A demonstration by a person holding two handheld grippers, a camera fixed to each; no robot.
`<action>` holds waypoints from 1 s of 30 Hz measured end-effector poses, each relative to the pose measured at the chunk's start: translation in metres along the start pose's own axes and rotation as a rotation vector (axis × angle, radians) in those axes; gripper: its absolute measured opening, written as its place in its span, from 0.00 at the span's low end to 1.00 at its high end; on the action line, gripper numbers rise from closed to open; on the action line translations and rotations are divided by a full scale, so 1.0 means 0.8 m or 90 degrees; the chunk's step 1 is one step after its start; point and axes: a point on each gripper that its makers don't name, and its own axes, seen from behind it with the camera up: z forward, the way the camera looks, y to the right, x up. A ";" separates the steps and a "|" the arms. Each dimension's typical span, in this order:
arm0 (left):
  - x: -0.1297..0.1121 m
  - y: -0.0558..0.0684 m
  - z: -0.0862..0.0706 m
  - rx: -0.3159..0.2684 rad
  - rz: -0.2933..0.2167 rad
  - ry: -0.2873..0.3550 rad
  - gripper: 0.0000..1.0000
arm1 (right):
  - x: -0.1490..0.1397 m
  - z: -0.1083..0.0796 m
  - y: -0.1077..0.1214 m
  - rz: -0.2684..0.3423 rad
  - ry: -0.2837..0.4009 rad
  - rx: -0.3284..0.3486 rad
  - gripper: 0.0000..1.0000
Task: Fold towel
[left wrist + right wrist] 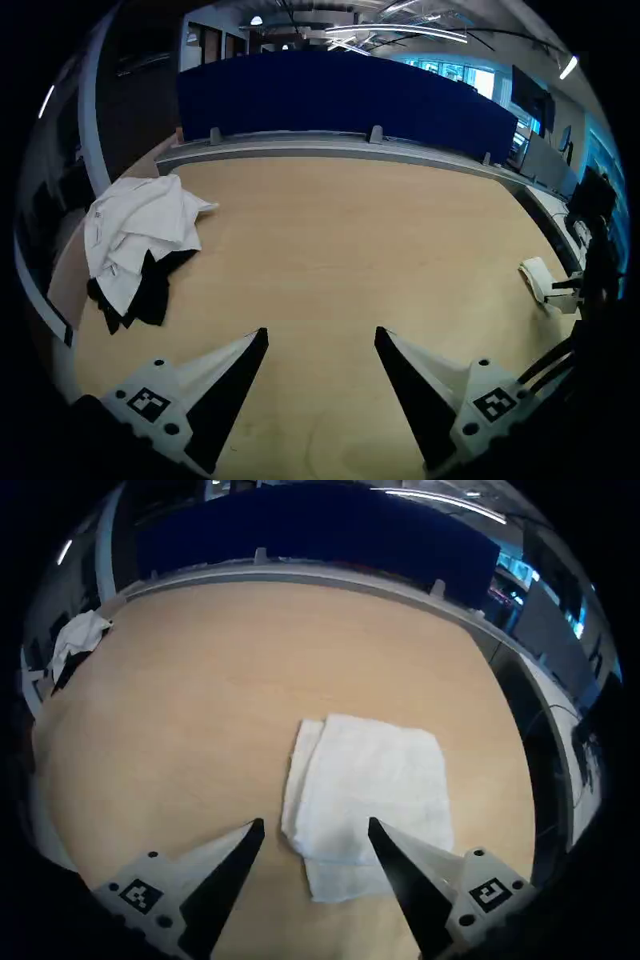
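My left gripper (320,330) hangs released over the desk (344,224). My right gripper (314,822), also released, hovers above the towel (368,792), which lies layered near the desk's front edge. Folding looks nearly done; edges remain uneven.

The towel (368,788) has its near right corner hidden behind 1 finger of the right tongs (314,822). At the surface's (344,232) far left, a white cloth (140,220) covers most of a black one (148,292). At the surface's right edge, a white thing (538,278) is too small to tell.
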 end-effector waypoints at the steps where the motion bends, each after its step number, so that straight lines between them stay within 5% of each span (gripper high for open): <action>1: 0.000 0.000 0.000 0.000 0.000 0.000 1.00 | 0.001 0.000 0.001 0.003 0.001 0.000 1.00; 20: 0.007 -0.001 -0.003 0.000 -0.003 0.013 1.00 | 0.022 -0.011 0.007 0.025 0.034 -0.016 1.00; 30: 0.023 0.001 0.001 -0.006 -0.013 0.045 1.00 | 0.103 -0.036 0.008 0.075 0.196 -0.046 1.00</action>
